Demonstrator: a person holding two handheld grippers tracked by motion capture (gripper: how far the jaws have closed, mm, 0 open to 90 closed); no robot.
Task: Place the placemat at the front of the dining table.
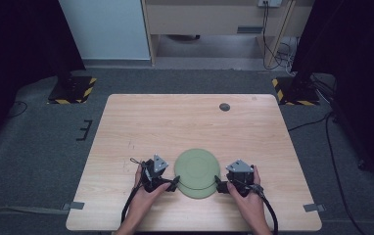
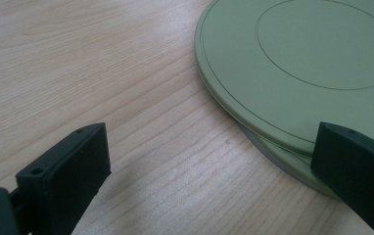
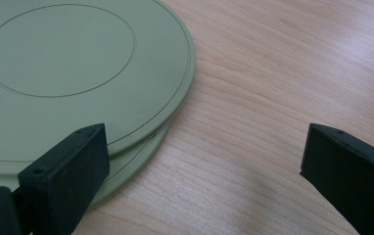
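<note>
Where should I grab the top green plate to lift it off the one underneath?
Probably by the rim of the top plate. It is flat and wide, so only its thin edge fits open jaws. It overhangs the lower plate, leaving a gap. Come in low from the sides, where the left gripper and right gripper sit.

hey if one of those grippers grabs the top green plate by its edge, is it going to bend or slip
The top green plate looks moulded and thin-rimmed, so probably stiff and light. Its surface looks smooth and matte, so it may slide off the lower plate when nudged. The shallow rim gives the fingers little to bite, so a slip seems possible.
</note>
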